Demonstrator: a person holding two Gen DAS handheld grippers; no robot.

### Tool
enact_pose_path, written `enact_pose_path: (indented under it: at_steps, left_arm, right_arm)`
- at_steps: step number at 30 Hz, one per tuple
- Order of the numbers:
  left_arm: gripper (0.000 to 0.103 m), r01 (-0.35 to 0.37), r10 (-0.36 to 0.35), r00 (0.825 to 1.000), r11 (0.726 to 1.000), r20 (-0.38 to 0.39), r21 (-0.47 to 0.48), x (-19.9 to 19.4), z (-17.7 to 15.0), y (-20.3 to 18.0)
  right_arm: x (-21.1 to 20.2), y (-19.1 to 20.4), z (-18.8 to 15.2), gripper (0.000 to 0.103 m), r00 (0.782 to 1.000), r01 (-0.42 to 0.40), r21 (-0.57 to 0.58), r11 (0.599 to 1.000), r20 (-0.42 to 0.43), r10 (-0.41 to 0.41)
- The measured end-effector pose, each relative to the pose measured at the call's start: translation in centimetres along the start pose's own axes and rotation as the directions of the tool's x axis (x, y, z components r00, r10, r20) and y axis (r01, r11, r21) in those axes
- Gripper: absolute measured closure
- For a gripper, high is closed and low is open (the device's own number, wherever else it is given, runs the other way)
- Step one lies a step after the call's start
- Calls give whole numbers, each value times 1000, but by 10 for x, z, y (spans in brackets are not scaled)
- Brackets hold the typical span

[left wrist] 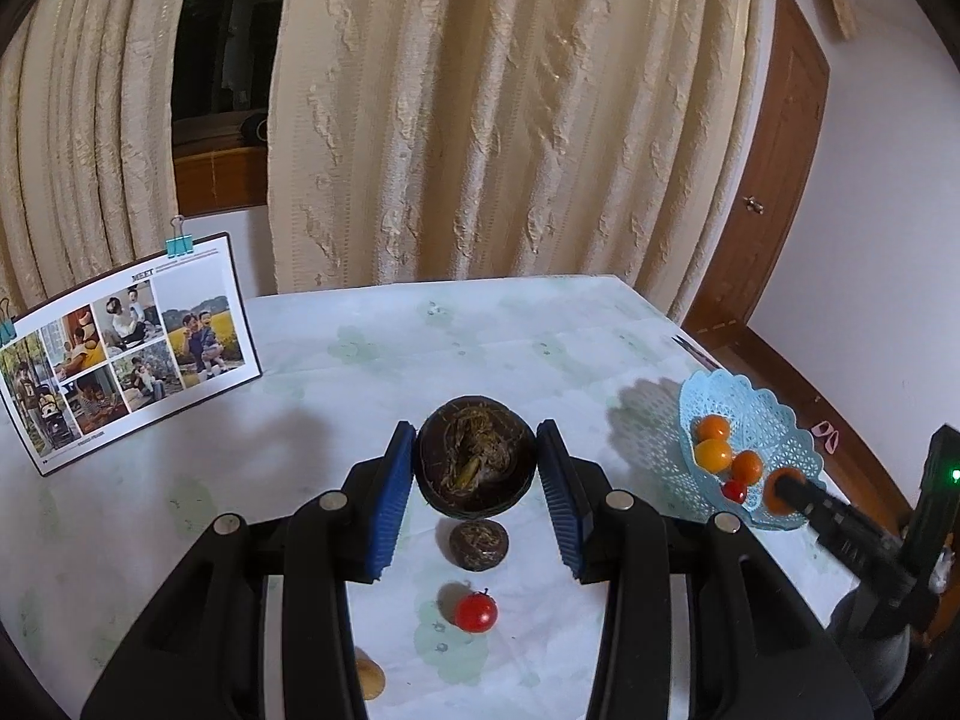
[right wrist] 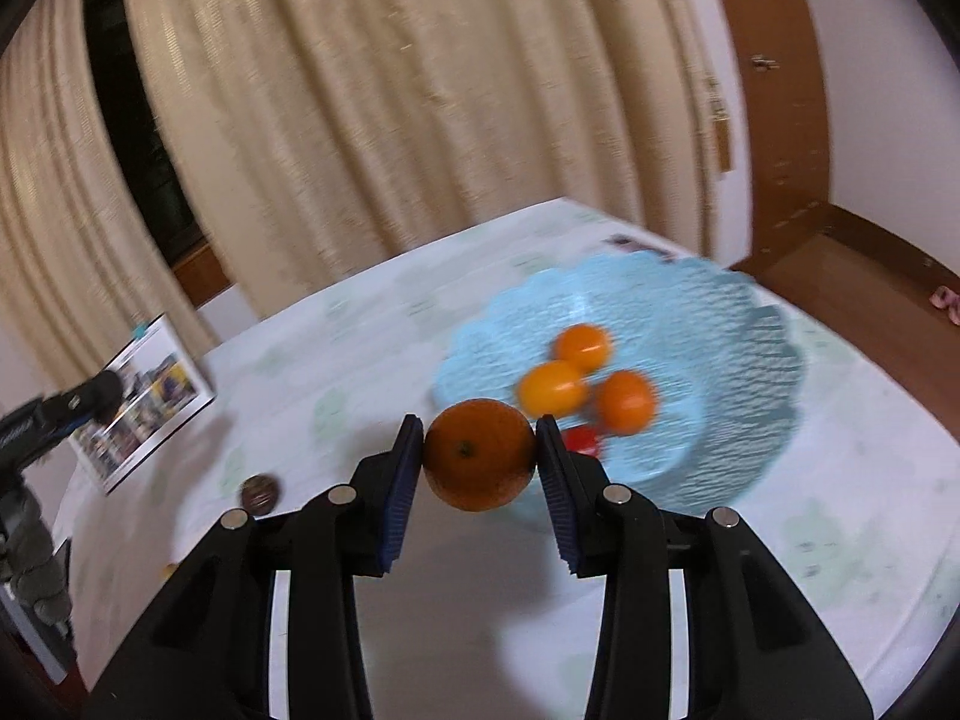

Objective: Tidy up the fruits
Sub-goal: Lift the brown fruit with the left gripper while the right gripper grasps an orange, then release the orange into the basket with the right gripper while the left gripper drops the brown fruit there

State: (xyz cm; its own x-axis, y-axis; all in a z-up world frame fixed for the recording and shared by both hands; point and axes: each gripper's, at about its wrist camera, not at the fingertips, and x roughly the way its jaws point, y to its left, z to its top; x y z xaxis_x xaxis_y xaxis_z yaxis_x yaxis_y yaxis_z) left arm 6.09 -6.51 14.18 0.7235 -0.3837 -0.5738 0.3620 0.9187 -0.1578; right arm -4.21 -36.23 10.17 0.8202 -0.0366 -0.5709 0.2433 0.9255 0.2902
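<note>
Gripping a dark brown, fibrous round fruit [left wrist: 476, 457] between its blue pads, the left gripper [left wrist: 477, 450] held it above the white, green-patterned table [left wrist: 372, 354], clear of the surface. Below it on the table lay a smaller dark brown fruit [left wrist: 479, 545] and, nearer the camera, a red cherry tomato [left wrist: 476, 612]; a pale yellowish item [left wrist: 370, 679] showed only partly beside the left finger. The right gripper [right wrist: 478, 456] was clamped on an orange [right wrist: 479, 455], poised at the near rim of a light blue lattice basket [right wrist: 720, 324]. Inside the basket sat three small orange fruits [right wrist: 552, 387] clustered together, with a red one [right wrist: 583, 441] partly hidden behind the right pad. That view was blurred, so finer detail could not be made out. A photo collage board [left wrist: 129, 348] with a teal binder clip [left wrist: 179, 238] stood propped at the table's far left, before cream curtains [left wrist: 480, 120].
</note>
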Motion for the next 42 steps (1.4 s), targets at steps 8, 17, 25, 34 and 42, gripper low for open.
enact_pose_path:
  at_steps: [8, 17, 25, 34, 42]
  left_arm:
    - [61, 7, -7, 1000, 999, -6, 32, 1, -4, -14]
    - [61, 24, -22, 999, 998, -26, 63, 8, -7, -34]
    - [61, 71, -65, 996, 991, -59, 111, 21, -9, -71]
    - [61, 156, -136, 982, 975, -131, 157, 52, -17, -126]
    - [61, 250, -210, 955, 949, -207, 190, 90, -30, -177]
  right_arm:
    - [-3, -43, 4, 63, 995, 100, 48, 994, 17, -101]
    - [-12, -55, 5, 48, 989, 126, 72, 989, 64, -130]
    - [-36, -64, -2, 47, 973, 162, 86, 983, 153, -174]
    - [-51, -79, -11, 43, 957, 183, 110, 977, 205, -203]
    - [-49, -98, -14, 43, 957, 173, 153, 973, 206, -202]
